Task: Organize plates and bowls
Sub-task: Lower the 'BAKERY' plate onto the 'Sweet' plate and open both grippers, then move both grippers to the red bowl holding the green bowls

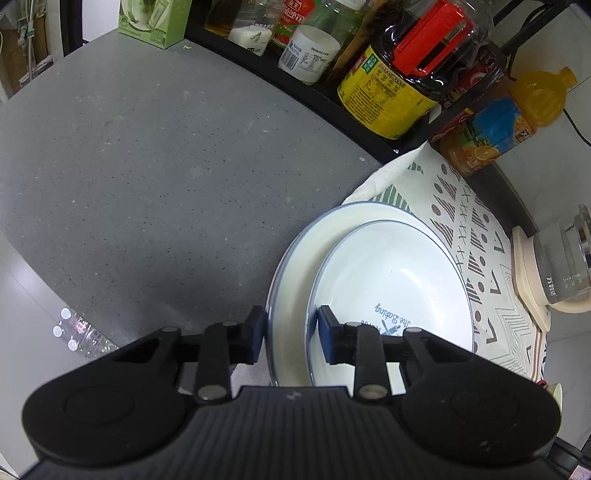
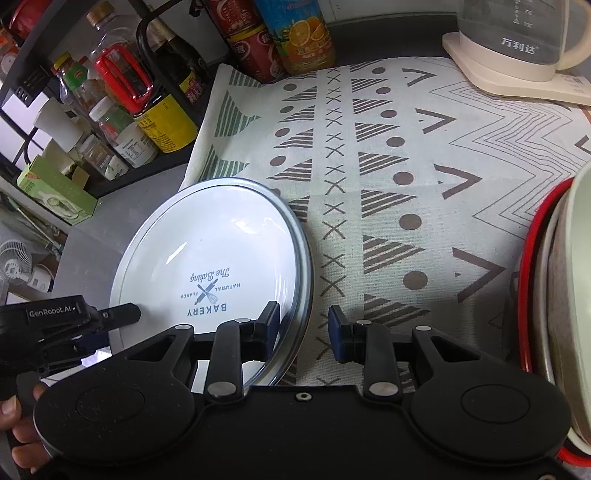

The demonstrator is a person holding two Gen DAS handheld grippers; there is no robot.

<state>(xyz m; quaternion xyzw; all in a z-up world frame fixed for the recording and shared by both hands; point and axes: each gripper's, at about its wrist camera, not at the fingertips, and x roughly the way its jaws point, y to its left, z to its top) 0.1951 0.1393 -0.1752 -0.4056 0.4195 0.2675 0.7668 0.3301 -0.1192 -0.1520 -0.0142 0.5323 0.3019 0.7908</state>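
Observation:
A small white plate (image 1: 391,273) printed "The Baking" lies inside a larger white plate (image 1: 295,266) at the left edge of a patterned cloth (image 1: 476,221). My left gripper (image 1: 291,332) is open, its jaws straddling the left rims of both plates. In the right wrist view the small plate (image 2: 210,251) sits on the larger plate's rim (image 2: 301,258). My right gripper (image 2: 303,325) is open, its jaws straddling the plates' right rim. The left gripper (image 2: 122,314) shows at the plates' left edge. A stack of bowls with a red rim (image 2: 546,295) stands at the far right.
A black rack (image 1: 295,92) of bottles and jars runs along the back. A glass kettle on a cream base (image 2: 517,48) stands at the back right, juice bottles (image 2: 295,33) behind the cloth, a green box (image 1: 155,22) at the back left. Grey countertop (image 1: 147,166) lies left.

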